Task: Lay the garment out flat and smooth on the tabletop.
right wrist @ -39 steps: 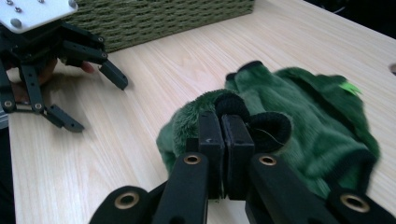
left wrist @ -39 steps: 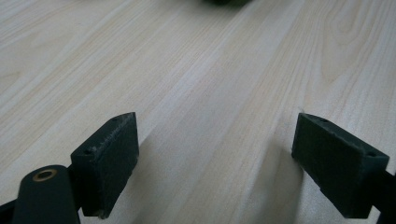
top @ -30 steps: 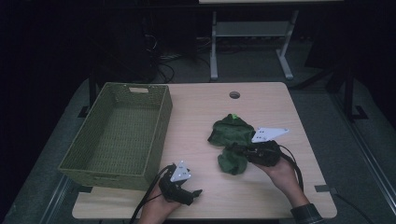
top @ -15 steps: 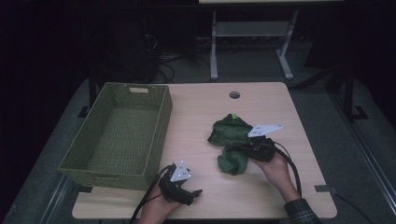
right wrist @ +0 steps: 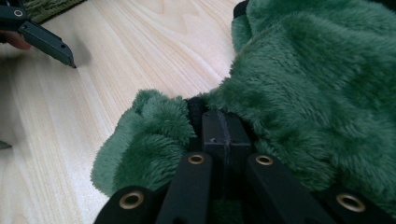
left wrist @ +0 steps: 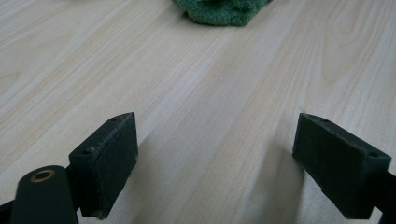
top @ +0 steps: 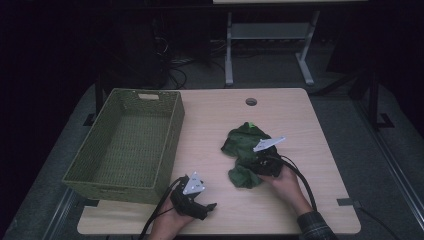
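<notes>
A light wooden table carried a green woven basket along its left edge, while a crumpled green fleece cloth lay right of centre, nearer the front edge. The right gripper sat pressed into the cloth's near side, its jaws clamped together on a fold of the fleece. The left gripper rested by the front edge, jaws spread wide over bare wood, well apart from the cloth

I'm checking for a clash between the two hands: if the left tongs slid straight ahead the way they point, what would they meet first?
Probably the green plush cloth; bare table lies before the open left tongs. Depth is unclear.
</notes>
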A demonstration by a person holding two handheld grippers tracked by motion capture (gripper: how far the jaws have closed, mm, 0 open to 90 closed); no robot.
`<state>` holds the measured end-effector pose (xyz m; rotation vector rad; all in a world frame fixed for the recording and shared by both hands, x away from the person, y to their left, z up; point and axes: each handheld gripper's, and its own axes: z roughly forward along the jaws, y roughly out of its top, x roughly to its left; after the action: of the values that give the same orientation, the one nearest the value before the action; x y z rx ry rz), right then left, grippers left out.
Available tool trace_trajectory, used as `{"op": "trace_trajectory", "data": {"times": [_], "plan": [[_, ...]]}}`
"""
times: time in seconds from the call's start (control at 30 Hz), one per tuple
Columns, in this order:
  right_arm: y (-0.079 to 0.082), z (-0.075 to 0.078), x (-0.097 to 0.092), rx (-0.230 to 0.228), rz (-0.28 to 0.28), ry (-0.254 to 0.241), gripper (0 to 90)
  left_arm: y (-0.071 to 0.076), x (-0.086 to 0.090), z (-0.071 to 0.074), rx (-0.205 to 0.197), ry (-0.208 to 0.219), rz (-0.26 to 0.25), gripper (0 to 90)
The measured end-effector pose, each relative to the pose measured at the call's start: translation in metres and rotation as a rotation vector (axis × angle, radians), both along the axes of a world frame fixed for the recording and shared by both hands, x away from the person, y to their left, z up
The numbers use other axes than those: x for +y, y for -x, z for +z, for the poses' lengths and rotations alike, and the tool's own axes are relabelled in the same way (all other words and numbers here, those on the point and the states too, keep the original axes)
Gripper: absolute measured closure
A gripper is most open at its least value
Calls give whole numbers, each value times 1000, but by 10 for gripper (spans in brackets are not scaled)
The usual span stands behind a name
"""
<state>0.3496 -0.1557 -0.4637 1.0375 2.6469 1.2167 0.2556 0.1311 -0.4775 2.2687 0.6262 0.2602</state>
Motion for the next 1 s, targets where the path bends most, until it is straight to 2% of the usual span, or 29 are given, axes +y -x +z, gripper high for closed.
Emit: {"op": "trace_trajectory", "data": {"times": [0.03, 0.17, 0.2, 0.27, 0.3, 0.37, 0.43, 0.47, 0.63, 0.67, 0.7, 0.77, 0.87, 1.0], "plan": [[0, 0, 0, 6, 0, 0, 900, 0, -1, 0, 0, -2, 0, 129], [2, 6, -2, -23, -1, 3, 892, -1, -3, 1, 4, -3, 4, 144], [3, 9, -3, -49, 3, 2, 861, -3, -5, 3, 21, -12, 2, 148], [4, 15, -7, -50, -3, -15, 815, -6, -7, 5, 32, -8, -2, 148], [4, 15, -7, -50, -3, -15, 815, -6, -7, 5, 32, -8, -2, 148], [6, 22, -13, -70, -15, -30, 734, -10, -10, 9, 32, -8, -5, 148], [7, 24, -15, -74, -21, -36, 711, -12, -10, 12, 33, -5, -6, 148], [6, 28, -18, -77, -27, -42, 655, -16, -10, 17, 36, 8, -4, 148], [6, 36, -22, -95, -41, -39, 604, -28, -12, 26, 40, 18, -5, 147], [4, 38, -24, -102, -46, -32, 574, -34, -13, 30, 32, 19, -5, 147], [4, 38, -24, -102, -46, -32, 574, -34, -13, 30, 32, 19, -5, 147], [3, 39, -28, -106, -59, -36, 547, -44, -15, 35, 26, 30, 3, 147], [1, 41, -31, -112, -67, -15, 513, -52, -18, 40, 45, 38, -1, 148], [-2, 45, -37, -121, -77, -20, 501, -59, -21, 45, 38, 33, -10, 153]]}}
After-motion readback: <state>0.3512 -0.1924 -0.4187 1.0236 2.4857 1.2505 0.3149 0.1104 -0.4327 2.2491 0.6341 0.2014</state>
